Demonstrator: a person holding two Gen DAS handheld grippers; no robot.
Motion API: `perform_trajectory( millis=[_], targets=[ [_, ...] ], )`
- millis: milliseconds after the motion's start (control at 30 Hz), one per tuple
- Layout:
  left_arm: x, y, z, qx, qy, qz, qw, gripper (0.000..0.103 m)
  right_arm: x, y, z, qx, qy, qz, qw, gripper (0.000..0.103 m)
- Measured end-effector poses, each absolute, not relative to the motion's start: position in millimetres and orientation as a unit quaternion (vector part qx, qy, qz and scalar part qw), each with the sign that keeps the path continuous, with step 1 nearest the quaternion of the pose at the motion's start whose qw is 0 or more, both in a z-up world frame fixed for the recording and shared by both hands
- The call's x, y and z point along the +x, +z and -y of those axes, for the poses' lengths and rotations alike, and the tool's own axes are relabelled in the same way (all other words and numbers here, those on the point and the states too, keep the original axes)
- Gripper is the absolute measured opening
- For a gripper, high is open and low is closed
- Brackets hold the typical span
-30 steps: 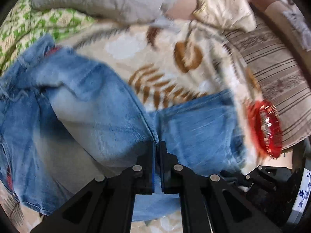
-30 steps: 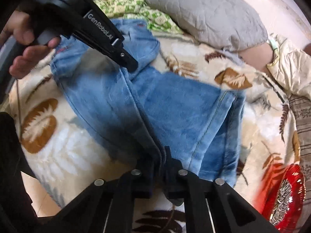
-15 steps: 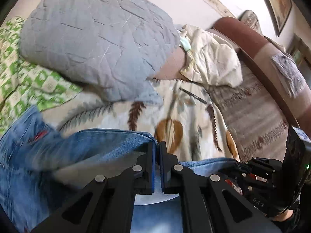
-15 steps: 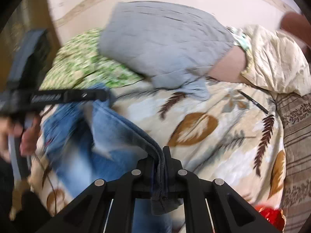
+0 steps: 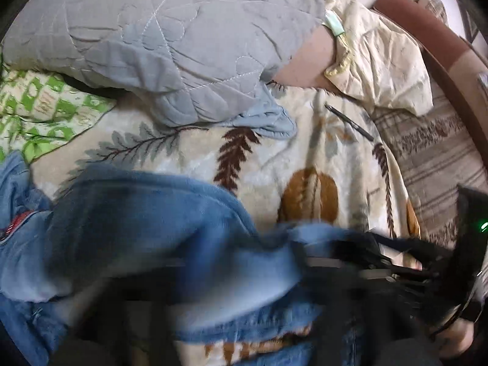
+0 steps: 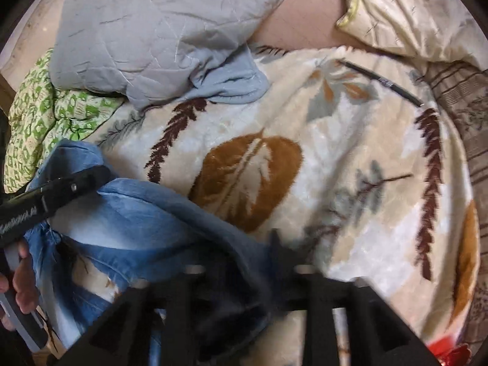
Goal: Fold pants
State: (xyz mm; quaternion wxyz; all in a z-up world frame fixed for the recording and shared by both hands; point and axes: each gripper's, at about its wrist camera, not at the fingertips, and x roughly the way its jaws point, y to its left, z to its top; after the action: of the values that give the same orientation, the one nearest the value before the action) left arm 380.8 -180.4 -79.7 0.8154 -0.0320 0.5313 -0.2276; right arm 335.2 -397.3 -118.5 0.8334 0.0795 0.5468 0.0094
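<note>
- Jeans (image 6: 143, 222) lie bunched on the near left part of a leaf-print blanket (image 6: 335, 158), with one blue fold draped up over the near ends of both tools.
- Right gripper (image 6: 268, 262) sits low at the bottom of its own view, pointing forward over the blanket; denim hangs across its black fingers, which are smeared by blur, so whether they pinch the cloth or stand apart cannot be told.
- Left gripper (image 6: 91, 177) reaches in from the left edge of the right wrist view, level and angled toward the middle, its black tip pressed into the jeans fold; a bare hand (image 6: 21, 280) wraps the handle below it. Its jaws are hidden by denim here.
- From the left wrist view the left tool's own fingers are lost in blur under the jeans (image 5: 146, 228), so their state cannot be told either.
- Beyond the denim rest a grey quilted pillow (image 5: 170, 36), a green patterned cloth (image 5: 45, 113) and a dark pen (image 5: 349, 122) on the blanket (image 5: 268, 158).
</note>
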Motion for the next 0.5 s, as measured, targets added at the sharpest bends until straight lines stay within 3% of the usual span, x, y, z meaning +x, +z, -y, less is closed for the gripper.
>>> perform_trajectory(
  millis=[33,267,500],
  targets=[
    [373,-71,173,-0.040,-0.224,-0.518,0.825,0.100,326,-109,401,0.085,0.012,-0.531,0.843,0.085],
    [320,-22,110,-0.081,-0.244,-0.485,0.836,0.100,276,-38,400,0.079,0.031,-0.458,0.885,0.088],
    [252,0,-17,-0.071,-0.162,-0.432,0.884,0.100,260,-6,367,0.065,0.057,-0.445,0.892,0.089]
  ],
)
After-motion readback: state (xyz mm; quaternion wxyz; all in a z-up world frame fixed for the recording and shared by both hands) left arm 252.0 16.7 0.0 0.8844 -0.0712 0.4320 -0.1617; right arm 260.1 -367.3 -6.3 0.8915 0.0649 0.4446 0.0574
